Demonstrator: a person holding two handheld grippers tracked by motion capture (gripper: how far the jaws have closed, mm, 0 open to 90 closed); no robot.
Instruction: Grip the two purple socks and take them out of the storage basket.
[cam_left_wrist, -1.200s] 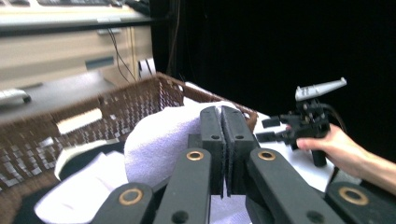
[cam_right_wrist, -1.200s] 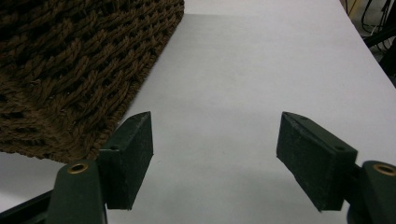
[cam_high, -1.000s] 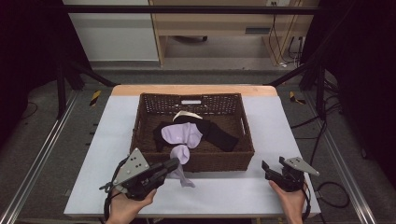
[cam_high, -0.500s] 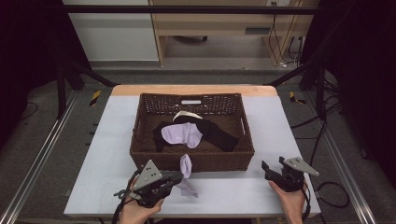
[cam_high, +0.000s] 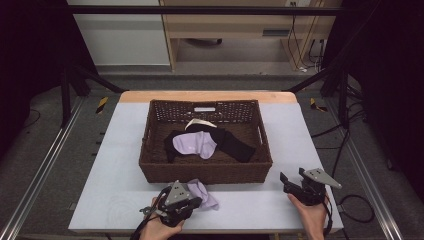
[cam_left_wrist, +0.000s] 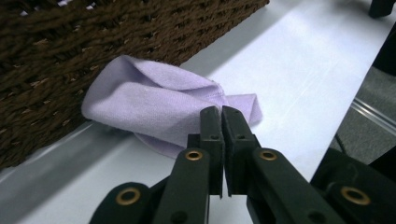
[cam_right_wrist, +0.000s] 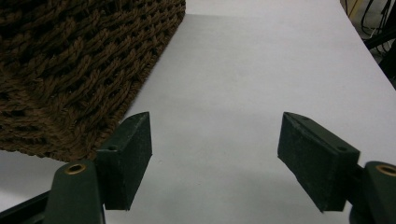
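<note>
One lilac cloth (cam_left_wrist: 154, 105) lay out on the bench's near edge, pinched by the left tool (cam_left_wrist: 220, 116); the basket (cam_high: 205, 172) held more; the right tool (cam_right_wrist: 215, 154) gaped wide.

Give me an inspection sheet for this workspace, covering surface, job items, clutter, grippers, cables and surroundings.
Surface: white table, wooden strip at far edge.
Job's things: lilac cloth on the table against the brown wicker basket; second lilac cloth, black garment and a cream piece inside.
Clutter: nothing seen.
Grippers: left gripper jaws shut on the lilac cloth's edge; right gripper open, nothing between jaws.
Cables: black cable trailing right.
Surroundings: grey floor, wooden furniture behind.
</note>
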